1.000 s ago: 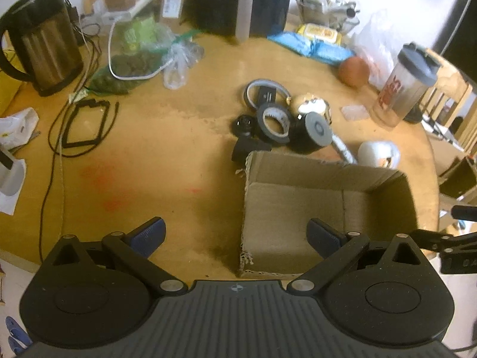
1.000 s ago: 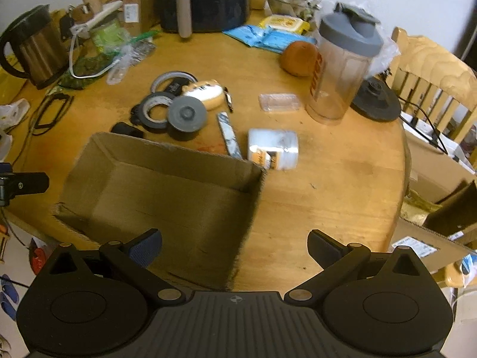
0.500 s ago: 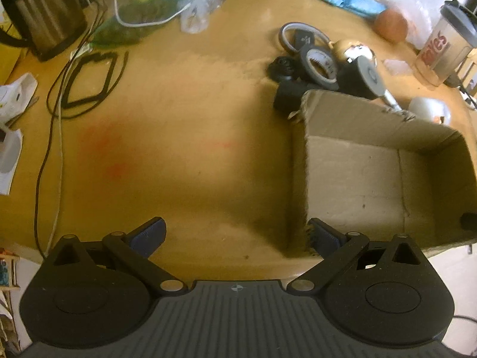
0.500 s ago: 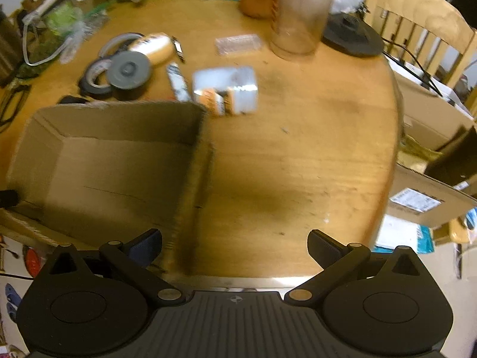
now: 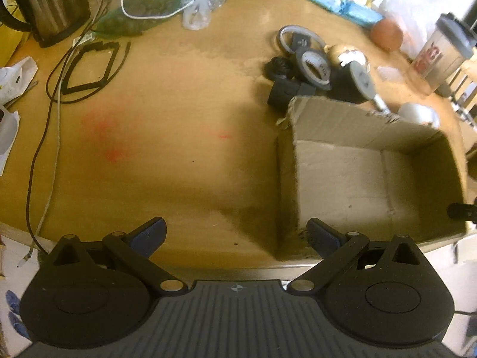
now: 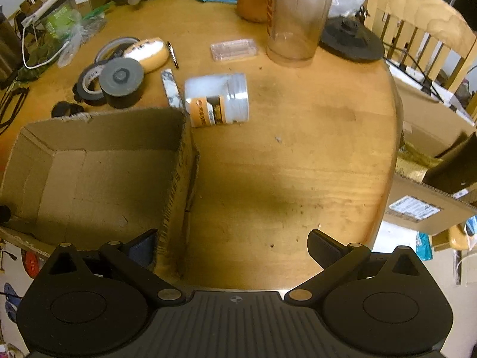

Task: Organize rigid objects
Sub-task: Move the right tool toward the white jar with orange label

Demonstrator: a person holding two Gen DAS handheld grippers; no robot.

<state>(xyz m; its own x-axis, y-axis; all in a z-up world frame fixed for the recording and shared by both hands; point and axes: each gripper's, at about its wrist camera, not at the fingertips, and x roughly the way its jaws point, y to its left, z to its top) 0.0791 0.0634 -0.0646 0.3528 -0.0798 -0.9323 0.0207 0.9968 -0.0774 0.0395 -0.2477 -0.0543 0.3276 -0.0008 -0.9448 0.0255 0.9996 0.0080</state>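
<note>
Table (image 6: 298, 161): round, wooden, cluttered along the far edge, bare on the near half. Cardboard box (image 5: 366, 179) sits at the near edge, open top, nothing in it yet, so sorting hasn't begun by the look of it.

Left gripper (image 5: 235, 232): fingers spread wide, holding nothing, straddling the box's left wall. Right gripper (image 6: 232, 244): also spread and holding nothing, its left finger just inside the box's right wall.

Likely first step: pick one item from the pile behind the box's far wall and drop it in. Best candidate for the right side is the white jar (image 6: 216, 100), lying on its side just off the box's far right corner, clear all round. It'll roll, so pinch across the body, not the ends.

Tape rolls (image 6: 120, 82) next to it are stacked against each other; take the top grey one first or they'll drag together.

Obstacles: shaker bottle (image 6: 293, 21) upright at the far right edge, orange ball (image 6: 253, 3) beside it, thin bar (image 6: 172, 88) touching the box's far wall. Kettle (image 5: 50, 3) and cables (image 5: 89, 65) sit at the far left, out of the way.
</note>
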